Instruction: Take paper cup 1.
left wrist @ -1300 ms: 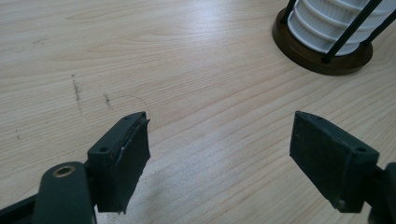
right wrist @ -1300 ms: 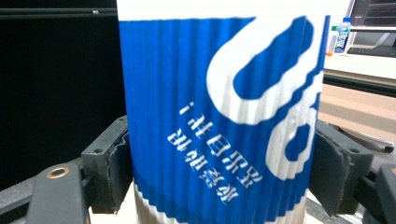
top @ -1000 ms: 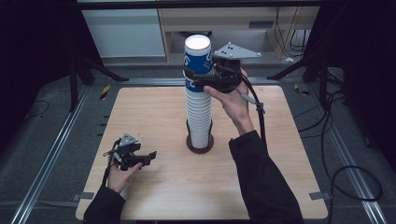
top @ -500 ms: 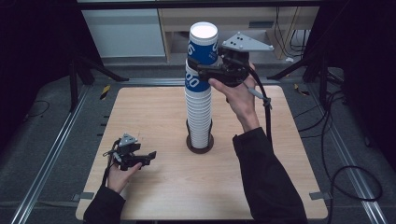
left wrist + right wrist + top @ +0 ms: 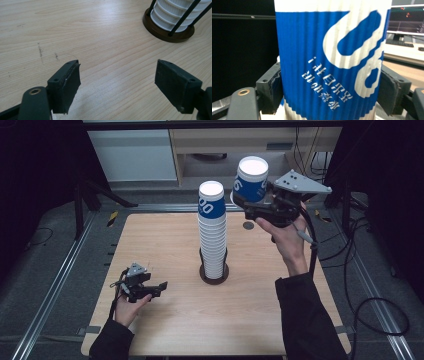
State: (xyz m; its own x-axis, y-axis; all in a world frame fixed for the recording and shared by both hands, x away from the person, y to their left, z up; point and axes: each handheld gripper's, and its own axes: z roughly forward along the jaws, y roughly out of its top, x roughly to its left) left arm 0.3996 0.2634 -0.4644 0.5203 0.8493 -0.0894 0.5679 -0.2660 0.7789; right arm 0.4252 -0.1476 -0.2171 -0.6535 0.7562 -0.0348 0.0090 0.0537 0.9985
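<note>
The right gripper (image 5: 250, 206) is held up in the air at the far right of the worktop (image 5: 260, 310), and its jaws are pinching a blue-and-white paper cup (image 5: 250, 180) by the sides. The cup is mouth-down, its white bottom facing up, and it leans a little toward the left in the high view. In the right gripper view the cup (image 5: 332, 62) stands between the two black jaws, whose pads press into its ribbed wall on either side, and its printed lettering reads upside down. The cup hangs clear of the stack of cups (image 5: 213, 232), just to the right of the stack's top and slightly above it, not touching it. That stack stands upright near the middle of the worktop in a round dark holder (image 5: 214, 274) with thin black upright rods; its topmost cup shows the same blue band. The left gripper (image 5: 155, 289) rests low at the near left corner of the worktop, well apart from the stack, with its jaws spread wide and nothing between them. In the left gripper view the two jaws stand apart over bare wood, with the holder (image 5: 168, 32) and the bottom of the stack (image 5: 175, 12) at the upper right.
</note>
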